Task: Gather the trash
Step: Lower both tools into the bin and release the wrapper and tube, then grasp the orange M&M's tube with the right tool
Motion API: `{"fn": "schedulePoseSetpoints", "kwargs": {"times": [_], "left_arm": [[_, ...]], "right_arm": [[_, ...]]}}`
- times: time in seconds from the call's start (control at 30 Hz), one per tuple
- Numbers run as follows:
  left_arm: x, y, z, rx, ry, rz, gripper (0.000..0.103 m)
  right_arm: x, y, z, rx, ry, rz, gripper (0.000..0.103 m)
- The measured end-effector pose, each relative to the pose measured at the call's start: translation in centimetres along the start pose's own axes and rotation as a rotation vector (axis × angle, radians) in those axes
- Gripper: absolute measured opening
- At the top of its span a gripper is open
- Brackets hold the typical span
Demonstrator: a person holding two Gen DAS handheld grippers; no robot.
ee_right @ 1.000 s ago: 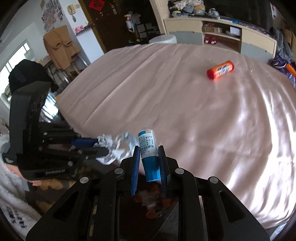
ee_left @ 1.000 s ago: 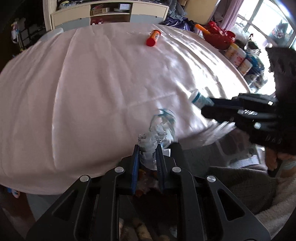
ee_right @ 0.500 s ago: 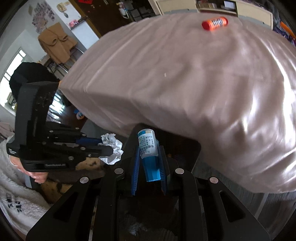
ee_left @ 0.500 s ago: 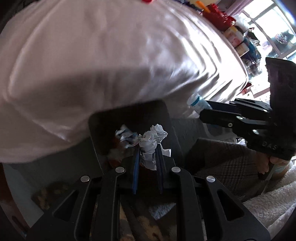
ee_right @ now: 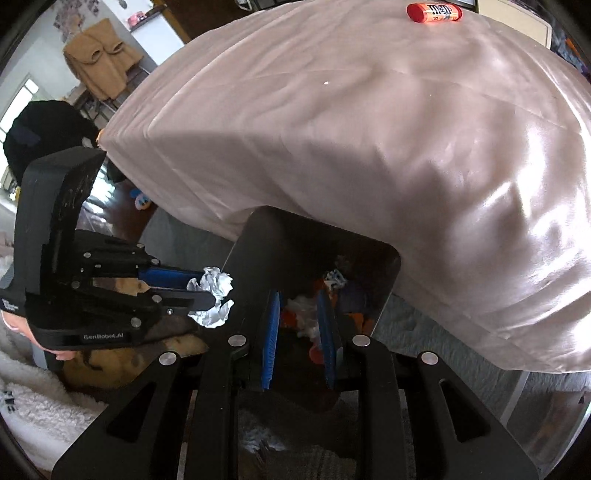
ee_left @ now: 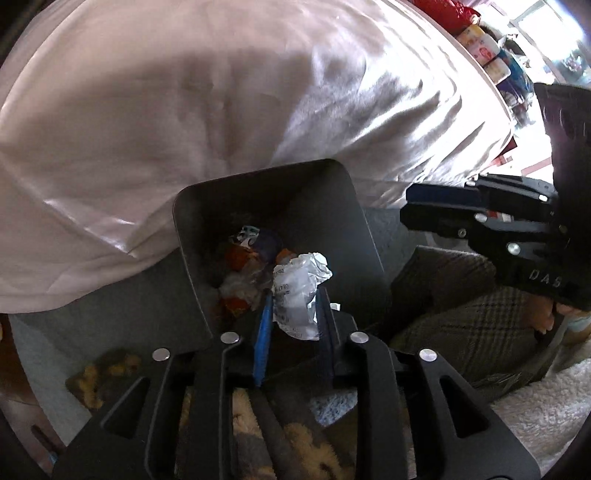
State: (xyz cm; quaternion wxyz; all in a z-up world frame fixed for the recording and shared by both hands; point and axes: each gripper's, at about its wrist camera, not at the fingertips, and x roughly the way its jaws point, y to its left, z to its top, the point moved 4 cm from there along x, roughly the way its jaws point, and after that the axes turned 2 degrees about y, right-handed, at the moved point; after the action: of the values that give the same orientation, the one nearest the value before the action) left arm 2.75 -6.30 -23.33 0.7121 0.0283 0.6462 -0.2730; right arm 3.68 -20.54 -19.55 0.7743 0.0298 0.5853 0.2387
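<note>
The left gripper [ee_left: 293, 295] points steeply down over the open mouth of a dark bin [ee_left: 354, 206], and a crumpled white paper wad [ee_left: 297, 295] sits between its blue pads. The jaws are opening at this moment; the wad is between them and touches the right pad, while a small gap shows at the left pad. In the right wrist view the same wad [ee_right: 214, 295] is at the tips of this gripper, just outside the left wall of the bin [ee_right: 240, 266]. The right gripper [ee_right: 299, 317] also points down into the bin, with its jaws a little apart and nothing between the pads; through the gap only the rubbish in the bin is visible. Inside the bin lie mixed pieces of trash [ee_left: 251, 258], orange, white and dark blue, but what each piece is I cannot tell. The bin stands on the floor against the near edge of the table [ee_right: 369, 129], which is covered with a shiny pale pink cloth hanging down. Near the far edge of the table lies an orange candy tube [ee_right: 434, 13] on its side, well apart from both grippers.
</note>
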Motion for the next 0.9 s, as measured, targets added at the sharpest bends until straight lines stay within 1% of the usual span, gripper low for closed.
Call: {"fn": "schedulePoseSetpoints", "kwargs": {"times": [0.03,0.07,0.1,0.13,0.17,0.2,0.27,0.3,0.33,0.37,0.43,0.5,0.57,0.6,0.63,0.73,0.83,0.9], "left_arm": [[0.1,0.1,-0.1,0.001,0.001,0.001,0.031],[0.1,0.2,-0.1,0.001,0.002,0.001,0.037],[0.0,0.2,-0.2,0.002,0.002,0.002,0.041],[0.0,0.2,-0.2,0.002,0.001,0.002,0.049],[-0.2,0.2,-0.2,0.002,-0.002,0.0,0.058],[-0.3,0.2,-0.1,0.002,-0.006,-0.001,0.062],[-0.8,0.2,0.2,0.007,-0.024,-0.002,0.077],[-1.2,0.2,0.3,0.013,-0.041,0.001,0.081],[-1.6,0.1,0.6,0.023,-0.062,0.014,0.089],[-1.9,0.0,0.7,0.028,-0.073,0.024,0.094],[-2.6,0.0,1.1,0.048,-0.1,0.05,0.095],[-2.9,0.1,1.5,0.047,-0.099,0.046,0.095],[-3.2,0.3,1.9,0.041,-0.1,0.036,0.095],[-3.6,0.5,2.2,0.039,-0.113,0.039,0.095],[-4.0,0.6,2.4,0.042,-0.128,0.045,0.095],[-5.4,0.3,3.1,0.06,-0.181,0.067,0.095],[-6.7,0.0,3.7,0.082,-0.235,0.089,0.095],[-7.4,0.1,4.0,0.087,-0.263,0.103,0.095]], "right_arm": [[-0.1,-0.1,0.0,0.005,-0.004,-0.002,0.024],[-0.2,-0.2,0.1,0.01,-0.009,-0.003,0.027],[-0.3,-0.4,0.2,0.016,-0.014,-0.007,0.033],[-0.4,-0.6,0.3,0.022,-0.024,-0.012,0.049],[-0.6,-0.6,0.3,0.027,-0.04,-0.017,0.063],[-1.0,-0.5,0.6,0.033,-0.063,-0.019,0.066],[-2.1,-0.9,0.9,0.043,-0.112,-0.016,0.071],[-2.8,-1.2,1.2,0.052,-0.142,-0.013,0.075],[-3.9,-1.7,1.8,0.068,-0.185,-0.016,0.086],[-4.6,-2.0,2.3,0.078,-0.217,-0.025,0.092],[-6.3,-2.9,3.8,0.09,-0.275,-0.064,0.092],[-7.5,-3.8,6.0,0.088,-0.319,-0.117,0.092],[-8.4,-4.6,8.0,0.09,-0.348,-0.157,0.094],[-8.7,-5.1,9.3,0.098,-0.366,-0.17,0.096],[-8.9,-5.6,10.1,0.107,-0.377,-0.177,0.097],[-9.2,-7.2,13.8,0.151,-0.405,-0.197,0.098],[-9.0,-8.9,17.3,0.179,-0.422,-0.257,0.098],[-8.4,-10.0,20.1,0.211,-0.425,-0.281,0.098]]}}
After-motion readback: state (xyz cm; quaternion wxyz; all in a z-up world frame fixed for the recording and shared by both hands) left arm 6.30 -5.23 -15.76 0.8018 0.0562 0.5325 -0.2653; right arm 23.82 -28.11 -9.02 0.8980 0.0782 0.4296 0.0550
